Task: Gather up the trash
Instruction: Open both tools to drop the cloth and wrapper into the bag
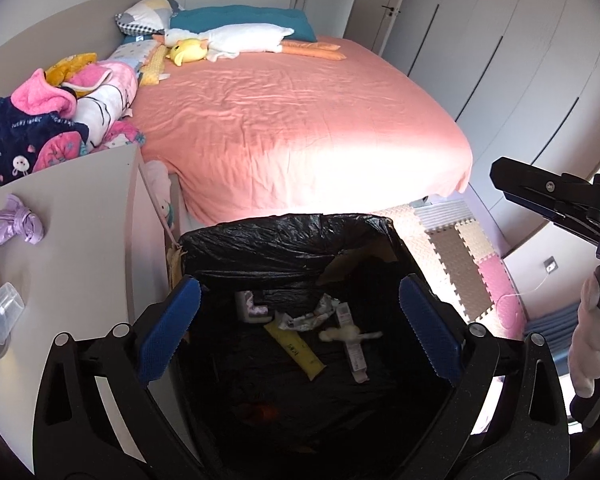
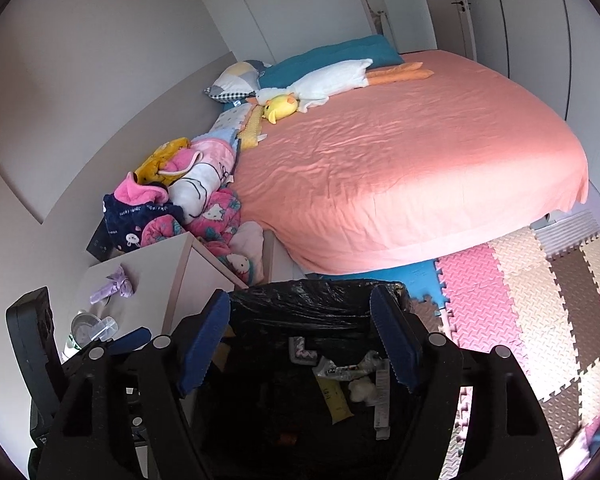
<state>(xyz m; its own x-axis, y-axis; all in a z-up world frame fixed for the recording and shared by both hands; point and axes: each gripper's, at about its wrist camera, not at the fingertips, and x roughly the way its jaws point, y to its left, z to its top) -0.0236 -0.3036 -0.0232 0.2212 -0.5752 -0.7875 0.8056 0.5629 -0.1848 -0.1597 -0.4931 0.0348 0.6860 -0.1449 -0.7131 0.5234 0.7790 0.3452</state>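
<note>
A bin lined with a black bag [image 1: 284, 240] [image 2: 320, 300] stands at the foot of the bed. Inside lie several scraps: a yellow wrapper [image 1: 296, 348] [image 2: 334, 398], crumpled silver foil [image 1: 312, 316] [image 2: 348, 366], a white wad [image 1: 340, 334] [image 2: 362, 390], a paper strip [image 1: 354, 356] [image 2: 382, 404] and an L-shaped piece [image 1: 250, 306] [image 2: 302, 350]. My left gripper [image 1: 300, 336] hangs over the bin mouth, open, nothing between its blue pads [image 1: 170, 332]. My right gripper [image 2: 300, 344] also hangs over the bin, open and empty. In the left wrist view the right gripper's body [image 1: 560, 204] shows at the right edge.
A pink-sheeted bed [image 1: 300, 120] [image 2: 420, 160] with plush toys and piled clothes lies behind the bin. A beige nightstand [image 1: 80, 200] [image 2: 152, 276] on the left carries a folded purple umbrella [image 1: 12, 220] [image 2: 114, 284] and a clear cup [image 1: 2, 312]. Foam puzzle mats [image 2: 520, 300] cover the floor on the right.
</note>
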